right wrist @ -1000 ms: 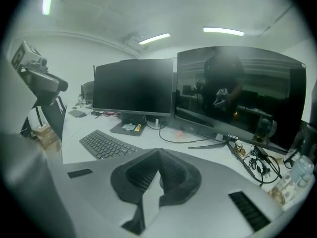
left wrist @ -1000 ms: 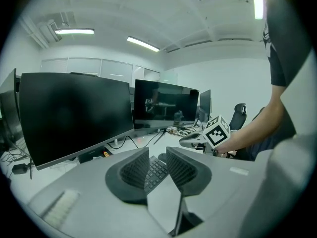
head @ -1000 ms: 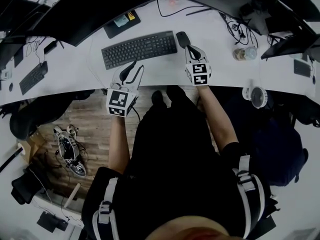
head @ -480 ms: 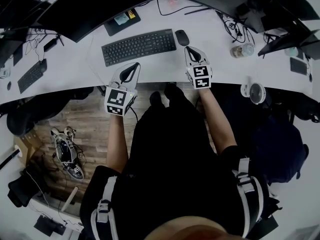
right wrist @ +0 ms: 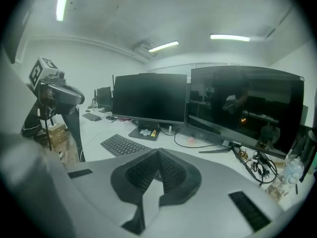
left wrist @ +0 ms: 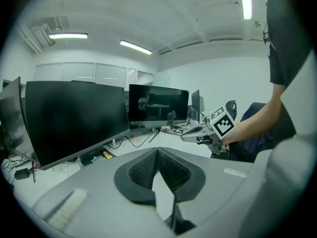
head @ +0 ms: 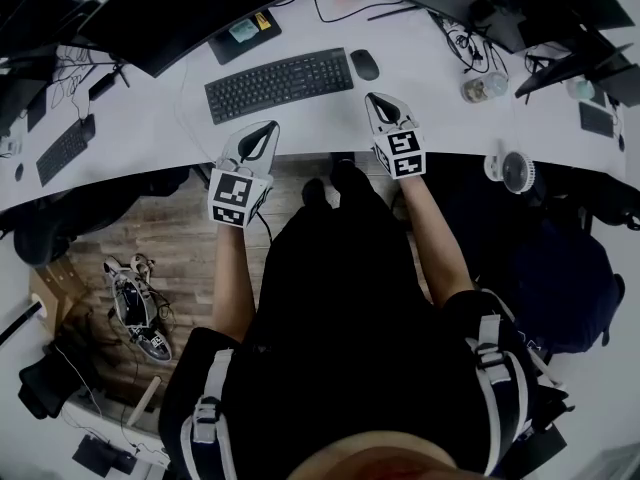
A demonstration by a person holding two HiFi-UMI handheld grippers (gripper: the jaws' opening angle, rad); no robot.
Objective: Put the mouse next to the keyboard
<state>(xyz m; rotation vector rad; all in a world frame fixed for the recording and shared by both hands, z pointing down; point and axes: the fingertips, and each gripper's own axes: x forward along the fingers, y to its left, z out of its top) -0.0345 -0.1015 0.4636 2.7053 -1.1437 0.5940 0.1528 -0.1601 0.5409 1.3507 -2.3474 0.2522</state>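
The black keyboard (head: 278, 83) lies on the white desk (head: 450, 118), and the small black mouse (head: 364, 64) sits just off its right end, free of both grippers. My right gripper (head: 378, 99) hovers shut and empty a little nearer than the mouse, pointing at it. My left gripper (head: 268, 127) is shut and empty near the desk's front edge, below the keyboard. The right gripper view shows its shut jaws (right wrist: 158, 152), the keyboard (right wrist: 121, 145) beyond them and the left gripper (right wrist: 54, 90) at the left. The left gripper view shows its shut jaws (left wrist: 157, 150) and the right gripper (left wrist: 208, 130).
Dark monitors (head: 200, 13) stand along the back of the desk. A black stand base with sticky notes (head: 243, 36) lies behind the keyboard. At the right are tangled cables (head: 465, 43), a jar (head: 480, 86) and a small fan (head: 512, 168). A second keyboard (head: 65, 150) lies far left.
The right gripper has drawn back from the mouse, which stays beside the keyboard. The left gripper's jaws have closed on nothing, and it has drifted slightly.
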